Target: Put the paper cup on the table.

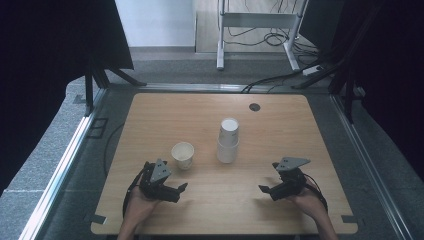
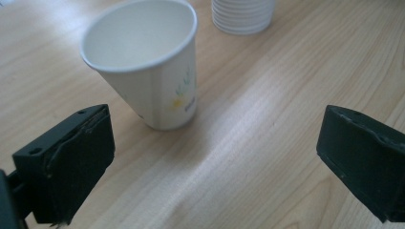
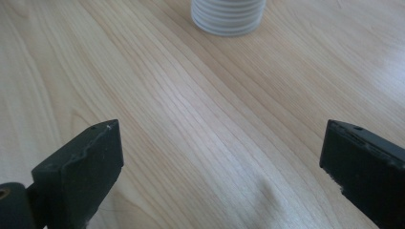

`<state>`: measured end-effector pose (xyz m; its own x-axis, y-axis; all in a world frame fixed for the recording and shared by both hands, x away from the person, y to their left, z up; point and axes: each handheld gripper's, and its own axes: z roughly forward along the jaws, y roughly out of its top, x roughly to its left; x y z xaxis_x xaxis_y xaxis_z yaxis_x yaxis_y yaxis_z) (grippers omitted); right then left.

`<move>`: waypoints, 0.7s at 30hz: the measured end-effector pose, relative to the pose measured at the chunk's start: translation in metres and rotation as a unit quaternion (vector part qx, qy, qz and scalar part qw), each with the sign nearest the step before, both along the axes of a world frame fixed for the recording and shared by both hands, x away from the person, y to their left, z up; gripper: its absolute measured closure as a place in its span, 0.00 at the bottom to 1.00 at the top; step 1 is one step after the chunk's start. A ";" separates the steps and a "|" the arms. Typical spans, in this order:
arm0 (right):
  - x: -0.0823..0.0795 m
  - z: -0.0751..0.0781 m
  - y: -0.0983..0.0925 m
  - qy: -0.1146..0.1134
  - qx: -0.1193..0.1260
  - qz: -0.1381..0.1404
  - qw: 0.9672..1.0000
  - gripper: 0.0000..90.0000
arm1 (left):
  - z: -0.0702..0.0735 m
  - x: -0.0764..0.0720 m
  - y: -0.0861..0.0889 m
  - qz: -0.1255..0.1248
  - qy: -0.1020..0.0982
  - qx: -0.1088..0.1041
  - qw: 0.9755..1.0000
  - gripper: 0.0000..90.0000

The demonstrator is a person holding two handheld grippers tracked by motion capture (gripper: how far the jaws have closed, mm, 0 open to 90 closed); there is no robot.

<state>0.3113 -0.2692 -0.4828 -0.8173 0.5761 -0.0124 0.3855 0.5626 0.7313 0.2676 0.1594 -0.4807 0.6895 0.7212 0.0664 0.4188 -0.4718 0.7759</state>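
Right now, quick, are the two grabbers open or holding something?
Left gripper: open, holding nothing.
Right gripper: open, holding nothing.

The right gripper (image 3: pixel 219 176) is seen low over the wooden table (image 3: pixel 157 119), jaws spread wide with nothing between them. Beyond the jaws, the ribbed base of a stack of white cups (image 3: pixel 228 16) is set, well apart.
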 end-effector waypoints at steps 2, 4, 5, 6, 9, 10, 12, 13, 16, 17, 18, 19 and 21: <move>0.002 -0.003 -0.001 0.002 -0.005 -0.003 1.000 0.01 | -0.008 0.000 -0.001 0.001 0.007 0.008 1.000 0.00; 0.003 -0.007 -0.002 0.004 -0.008 -0.005 1.000 0.01 | -0.014 0.000 -0.002 0.002 0.013 0.010 1.000 0.00; 0.004 -0.009 -0.003 0.005 -0.010 -0.005 1.000 0.01 | -0.016 0.000 -0.002 0.002 0.016 0.011 1.000 0.00; 0.005 -0.010 -0.003 0.006 -0.011 -0.006 1.000 0.01 | -0.018 0.001 -0.002 0.002 0.019 0.012 1.000 0.00; 0.007 -0.015 -0.004 0.008 -0.016 -0.010 1.000 0.01 | -0.024 0.001 -0.003 0.003 0.026 0.016 1.000 0.00; 0.008 -0.017 -0.004 0.009 -0.017 -0.010 1.000 0.01 | -0.026 0.001 -0.003 0.002 0.029 0.019 0.999 0.00; 0.009 -0.021 -0.005 0.012 -0.022 -0.011 1.000 0.01 | -0.029 0.002 -0.005 0.002 0.033 0.023 0.999 0.00; 0.009 -0.023 -0.004 0.013 -0.026 -0.011 1.000 0.01 | -0.031 0.002 -0.005 0.002 0.035 0.026 0.999 0.00; 0.010 -0.027 -0.003 0.016 -0.036 -0.010 0.999 0.01 | -0.036 0.003 -0.007 0.001 0.042 0.038 0.998 0.00; 0.010 -0.028 -0.003 0.016 -0.039 -0.009 0.999 0.01 | -0.037 0.004 -0.008 0.000 0.044 0.043 0.998 0.00; 0.010 -0.030 -0.003 0.016 -0.041 -0.010 0.999 0.01 | -0.038 0.004 -0.009 0.001 0.049 0.046 0.998 0.00; 0.011 -0.030 -0.003 0.018 -0.041 -0.008 0.999 0.01 | -0.038 0.004 -0.009 0.003 0.048 0.044 0.998 0.00; 0.011 -0.031 -0.003 0.019 -0.037 -0.010 0.999 0.01 | -0.038 0.004 -0.009 0.004 0.048 0.045 0.998 0.00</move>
